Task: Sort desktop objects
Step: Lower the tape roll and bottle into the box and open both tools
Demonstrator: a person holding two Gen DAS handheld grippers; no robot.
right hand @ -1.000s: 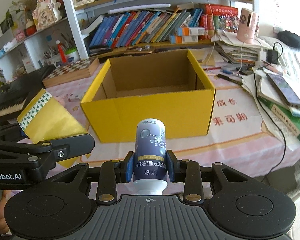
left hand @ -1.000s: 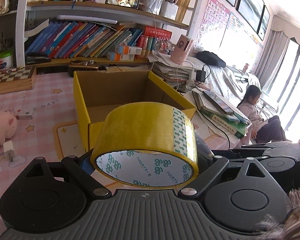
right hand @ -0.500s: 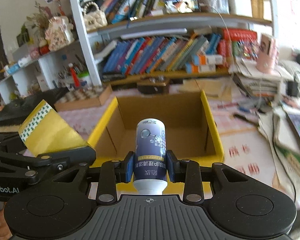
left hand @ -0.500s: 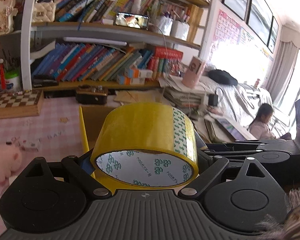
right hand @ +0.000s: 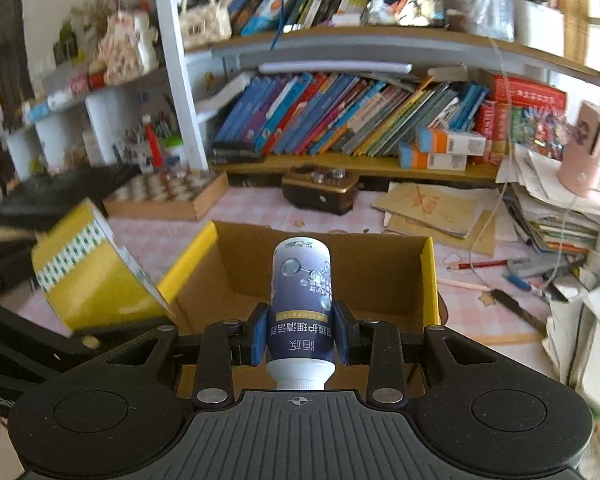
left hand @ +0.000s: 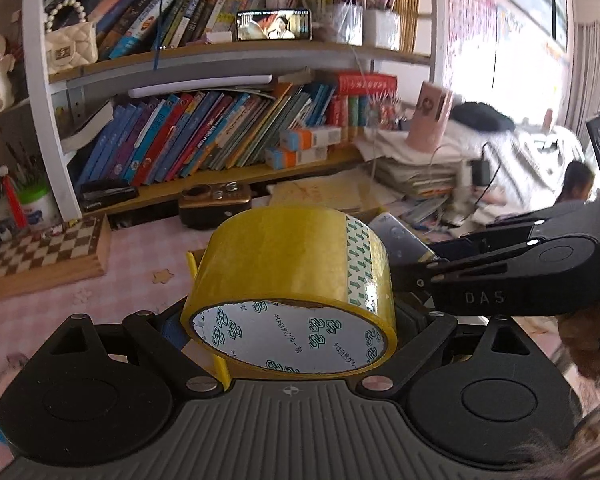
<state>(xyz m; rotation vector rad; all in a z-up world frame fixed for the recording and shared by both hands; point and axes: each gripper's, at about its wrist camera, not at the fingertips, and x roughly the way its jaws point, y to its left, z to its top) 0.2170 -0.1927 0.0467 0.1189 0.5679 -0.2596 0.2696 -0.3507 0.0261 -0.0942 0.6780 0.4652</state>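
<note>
1. The yellow cardboard box is the biggest task item. In the right wrist view it lies open-topped right under and ahead of the fingers, its brown inside running out toward 12 o'clock and its near left wall slanting off toward 10 o'clock. In the left wrist view only a thin yellow edge shows, at about 9 o'clock of the roll.

2. The roll of yellow packing tape sits clamped across its width in the left gripper, jaws spread wide around it, its printed core face toward the camera (hole axis pointing along the fingers). From the right wrist view the roll hangs at 9 o'clock, over the box's left wall or just outside it; I cannot tell which.

3. The small dark-blue bottle is pinched between the blue pads of the right gripper, white cap toward the camera, long axis pointing away at 12 o'clock over the box opening.

4. What the next move turns on, as I judge it: the bottle already lies above the box interior, so the right hand looks nearer to a drop; the tape seems to need carrying toward 3 o'clock, past the left wall, before it lets go.
</note>
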